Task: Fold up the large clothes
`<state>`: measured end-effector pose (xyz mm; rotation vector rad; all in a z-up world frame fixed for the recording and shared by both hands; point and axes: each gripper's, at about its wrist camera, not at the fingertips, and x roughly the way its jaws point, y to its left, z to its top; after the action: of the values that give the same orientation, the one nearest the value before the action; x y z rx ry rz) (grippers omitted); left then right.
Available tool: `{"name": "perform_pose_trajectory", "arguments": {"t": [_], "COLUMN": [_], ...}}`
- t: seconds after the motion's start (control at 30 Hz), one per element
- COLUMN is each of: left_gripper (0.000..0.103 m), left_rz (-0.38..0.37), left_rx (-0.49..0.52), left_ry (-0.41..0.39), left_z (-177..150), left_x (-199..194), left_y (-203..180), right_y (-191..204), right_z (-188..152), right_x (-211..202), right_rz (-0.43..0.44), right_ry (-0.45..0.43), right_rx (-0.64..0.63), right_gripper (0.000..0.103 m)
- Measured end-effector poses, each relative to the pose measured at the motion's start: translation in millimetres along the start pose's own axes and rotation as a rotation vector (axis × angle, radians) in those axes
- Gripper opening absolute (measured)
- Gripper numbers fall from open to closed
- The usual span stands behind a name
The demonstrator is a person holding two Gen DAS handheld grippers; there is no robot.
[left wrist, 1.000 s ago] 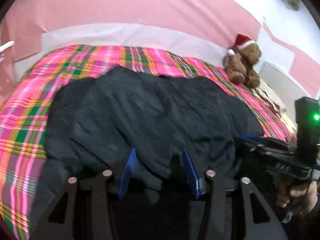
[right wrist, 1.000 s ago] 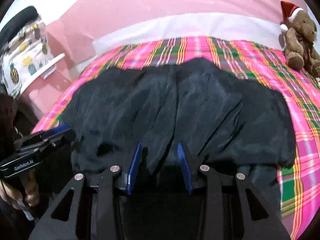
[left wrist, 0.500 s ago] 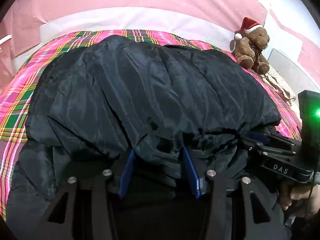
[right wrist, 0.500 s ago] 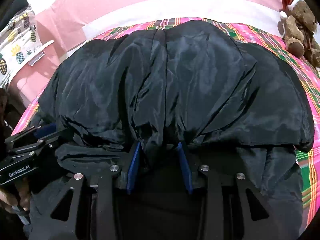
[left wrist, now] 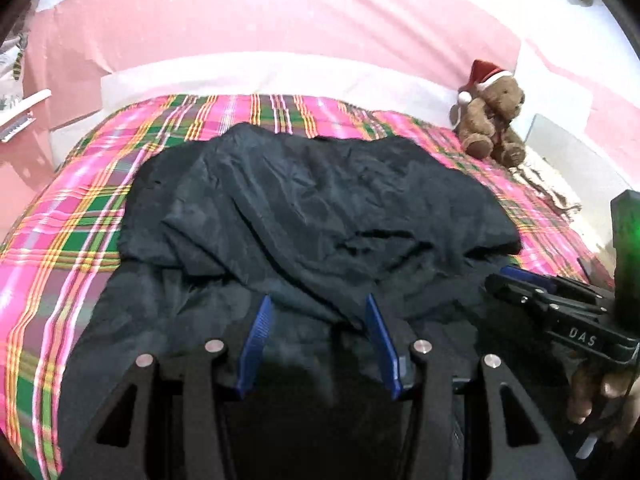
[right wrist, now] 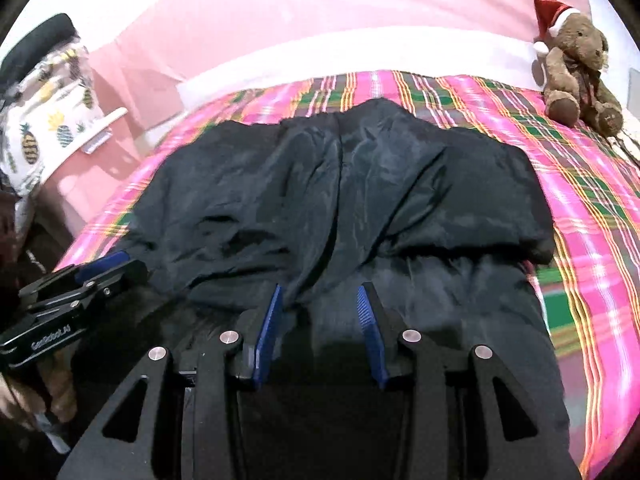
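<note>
Black jacket (left wrist: 320,216), of shiny crumpled cloth, lying spread on a bed with a pink, green and yellow plaid sheet (left wrist: 72,216); its far part is doubled over toward the near edge, forming a thick fold across the middle. Left claw (left wrist: 316,344) at the near hem, blue pads apart, with a flap of the jacket hanging between them; whether the pads press on it cannot be told. Right claw (right wrist: 320,328) likewise at the near hem, jaws just opened a little further, cloth between the blue pads, grip uncertain. Each claw appears at the edge of the other's view, held by a hand (left wrist: 604,396). Teddy bear in a red Santa hat (left wrist: 490,116) sits at the bed's far right corner, against a pink wall (left wrist: 280,20)
</note>
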<state>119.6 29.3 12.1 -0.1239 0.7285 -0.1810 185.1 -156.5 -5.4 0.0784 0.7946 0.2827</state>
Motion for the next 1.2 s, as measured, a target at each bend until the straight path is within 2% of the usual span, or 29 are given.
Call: {"name": "perform_pose_trajectory", "arguments": {"t": [0.13, 0.37, 0.47, 0.5, 0.6, 0.73, 0.87, 1.0, 1.13, 1.2], "left_gripper": [0.054, 0.056, 0.058, 0.060, 0.066, 0.070, 0.070, 0.070, 0.071, 0.071], "left_rz": [-0.011, 0.044, 0.081, 0.095, 0.147, 0.226, 0.266, 0.224, 0.120, 0.122], "left_rx": [-0.011, -0.025, -0.016, -0.014, -0.033, -0.113, -0.193, -0.233, -0.241, -0.217], "left_ry": [-0.035, -0.044, -0.049, -0.053, -0.062, -0.045, -0.018, 0.017, 0.039, 0.044], "left_z": [-19, -55, -72, -78, -91, -103, -112, -124, -131, -134], "left_x": [-35, -71, -86, -92, -104, -110, -107, -99, -91, -88], "left_y": [1, 12, 19, 22, 40, 78, 109, 121, 114, 105], "right_y": [-4, -21, -34, -39, -58, -88, -109, -119, -130, -128], "right_z": [-22, -70, -86, -91, -102, -113, -124, -130, -137, -139], "right_x": [-35, -79, -94, -100, -114, -114, -101, -93, -90, -89], "right_rz": [0.010, -0.017, -0.039, -0.045, -0.076, -0.110, -0.123, -0.135, -0.110, -0.084], "right_ry": [-0.032, -0.042, -0.047, -0.053, -0.069, -0.053, -0.027, -0.024, -0.009, 0.007], "right_rx": [0.007, 0.040, 0.063, 0.073, 0.114, 0.204, 0.268, 0.322, 0.385, 0.394], "right_gripper": [0.053, 0.054, 0.059, 0.063, 0.064, 0.064, 0.064, 0.065, 0.065, 0.065]}}
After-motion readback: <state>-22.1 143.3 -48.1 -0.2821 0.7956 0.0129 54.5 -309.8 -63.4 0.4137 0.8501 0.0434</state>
